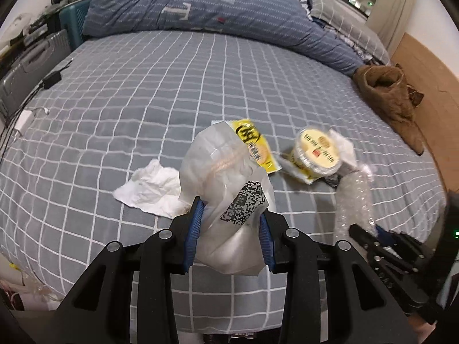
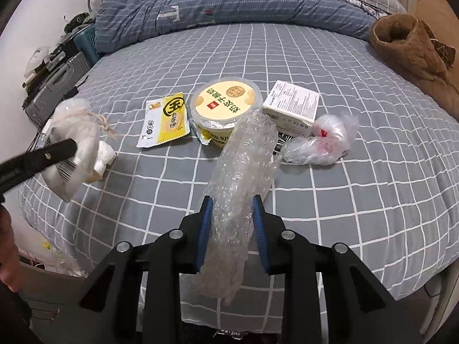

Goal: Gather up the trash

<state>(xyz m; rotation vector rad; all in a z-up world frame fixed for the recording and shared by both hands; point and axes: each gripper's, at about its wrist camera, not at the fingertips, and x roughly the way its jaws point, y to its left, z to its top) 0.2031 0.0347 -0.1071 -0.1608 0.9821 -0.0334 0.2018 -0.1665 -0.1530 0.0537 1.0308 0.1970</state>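
My left gripper (image 1: 229, 215) is shut on a translucent white bag with a QR code (image 1: 226, 189), held above the bed; it also shows at the left of the right wrist view (image 2: 71, 149). My right gripper (image 2: 232, 215) is shut on a roll of bubble wrap (image 2: 243, 166), also seen in the left wrist view (image 1: 354, 200). On the bed lie a crumpled white tissue (image 1: 149, 189), a yellow sachet (image 2: 165, 123), a round yellow-lidded tub (image 2: 226, 103), a white carton (image 2: 292, 106) and a clear plastic bag (image 2: 324, 140).
The grey checked bed sheet (image 2: 358, 200) fills both views. A blue duvet (image 2: 229, 3) is bunched at the far side. A brown garment (image 2: 413, 48) lies at the right edge. A grey suitcase (image 2: 54, 91) and cables stand left of the bed.
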